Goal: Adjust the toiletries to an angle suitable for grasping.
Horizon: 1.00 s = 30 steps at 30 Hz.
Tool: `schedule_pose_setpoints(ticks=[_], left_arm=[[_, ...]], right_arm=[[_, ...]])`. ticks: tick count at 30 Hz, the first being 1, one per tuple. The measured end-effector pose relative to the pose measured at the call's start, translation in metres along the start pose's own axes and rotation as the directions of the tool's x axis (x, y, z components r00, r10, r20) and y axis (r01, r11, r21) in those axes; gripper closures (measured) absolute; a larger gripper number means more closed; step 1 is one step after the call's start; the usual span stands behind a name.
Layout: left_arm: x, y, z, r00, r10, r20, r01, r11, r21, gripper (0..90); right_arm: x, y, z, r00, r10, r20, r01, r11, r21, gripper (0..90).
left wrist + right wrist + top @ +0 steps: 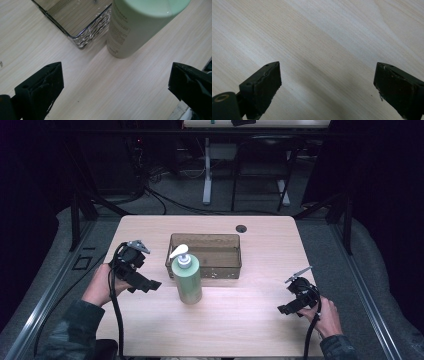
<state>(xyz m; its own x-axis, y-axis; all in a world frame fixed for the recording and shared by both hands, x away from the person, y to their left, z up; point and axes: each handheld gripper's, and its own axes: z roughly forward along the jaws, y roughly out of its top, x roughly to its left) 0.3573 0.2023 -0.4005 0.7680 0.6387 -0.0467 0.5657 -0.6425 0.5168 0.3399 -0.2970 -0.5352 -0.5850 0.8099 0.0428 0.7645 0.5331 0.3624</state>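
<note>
Left tool [150,285] released, aimed at bottle [188,279] beside tray [205,270], set for grasp; right tool [287,308] released, idle over worktop [260,320].

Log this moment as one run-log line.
left gripper: open, facing green pump bottle | right gripper: open, over table | bottle: upright beside clear bin

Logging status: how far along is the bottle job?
Nothing looks done: the green pump bottle stands on the table just in front of the clear bin. In hand: the left gripper, jaws open, faces it. Left: gripping and moving it. The right gripper is open over bare wood.
</note>
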Motion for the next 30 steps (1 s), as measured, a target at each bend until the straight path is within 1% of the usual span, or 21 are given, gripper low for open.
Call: schedule_pose_setpoints(ticks=[4,8,13,14,17,18,19,20,22,24,25,27,29,30], left_arm=[[-0.003,0.007,-0.006,0.9999,0.005,0.016,-0.005,1.0000,-0.006,0.1],[-0.007,0.014,-0.013,0.9995,0.024,0.023,-0.023,0.9996,-0.013,0.1],[-0.014,0.023,-0.018,0.9983,0.048,0.034,-0.047,0.9987,-0.018,0.1],[-0.017,0.027,-0.020,0.9983,0.050,0.030,-0.049,0.9985,-0.023,0.1],[-0.020,0.031,-0.021,0.9979,0.056,0.033,-0.055,0.9981,-0.028,0.1],[-0.021,0.034,-0.021,0.9977,0.062,0.028,-0.061,0.9978,-0.026,0.1],[-0.023,0.039,-0.021,0.9972,0.067,0.031,-0.067,0.9974,-0.028,0.0],[-0.023,0.039,-0.021,0.9972,0.067,0.031,-0.067,0.9974,-0.028,0.0],[-0.025,0.045,-0.021,0.9969,0.074,0.025,-0.073,0.9969,-0.029,0.0],[-0.027,0.050,-0.021,0.9963,0.081,0.029,-0.080,0.9963,-0.031,0.0],[-0.029,0.053,-0.020,0.9963,0.084,0.021,-0.083,0.9961,-0.028,0.0],[-0.031,0.059,-0.019,0.9946,0.101,0.024,-0.101,0.9946,-0.027,0.0],[-0.033,0.064,-0.017,0.9937,0.111,0.013,-0.111,0.9932,-0.035,0.0],[-0.034,0.067,-0.016,0.9932,0.115,0.020,-0.114,0.9930,-0.029,0.0]], right_arm=[[0.000,0.000,0.000,1.0000,0.000,0.000,0.000,1.000,0.003,7.3],[-0.001,0.000,0.000,0.9999,0.011,-0.004,-0.011,1.000,-0.002,7.3],[0.000,0.000,-0.001,1.0000,0.007,0.003,-0.007,1.000,0.002,7.5],[0.000,0.000,-0.001,0.9999,0.011,0.001,-0.011,1.000,-0.001,7.6],[-0.001,-0.001,-0.001,0.9999,0.011,0.001,-0.011,1.000,-0.001,7.5],[-0.001,-0.001,-0.001,1.0000,0.009,0.003,-0.009,1.000,-0.002,7.5],[-0.001,-0.001,-0.001,0.9999,0.009,0.004,-0.009,1.000,-0.001,7.6],[-0.001,-0.001,-0.001,0.9999,0.009,0.004,-0.009,1.000,-0.001,7.6],[-0.001,-0.001,-0.001,1.0000,0.008,0.005,-0.008,1.000,-0.001,7.6],[-0.001,-0.001,-0.001,1.0000,0.009,0.003,-0.009,1.000,-0.004,7.6],[-0.001,-0.001,-0.001,1.0000,0.009,0.003,-0.009,1.000,-0.004,7.6],[-0.001,-0.001,-0.001,0.9999,0.015,0.000,-0.015,1.000,-0.007,7.6],[-0.001,-0.001,-0.001,0.9999,0.015,0.000,-0.015,1.000,-0.007,7.7],[-0.002,-0.001,-0.001,0.9999,0.011,0.003,-0.011,1.000,-0.007,7.7]])
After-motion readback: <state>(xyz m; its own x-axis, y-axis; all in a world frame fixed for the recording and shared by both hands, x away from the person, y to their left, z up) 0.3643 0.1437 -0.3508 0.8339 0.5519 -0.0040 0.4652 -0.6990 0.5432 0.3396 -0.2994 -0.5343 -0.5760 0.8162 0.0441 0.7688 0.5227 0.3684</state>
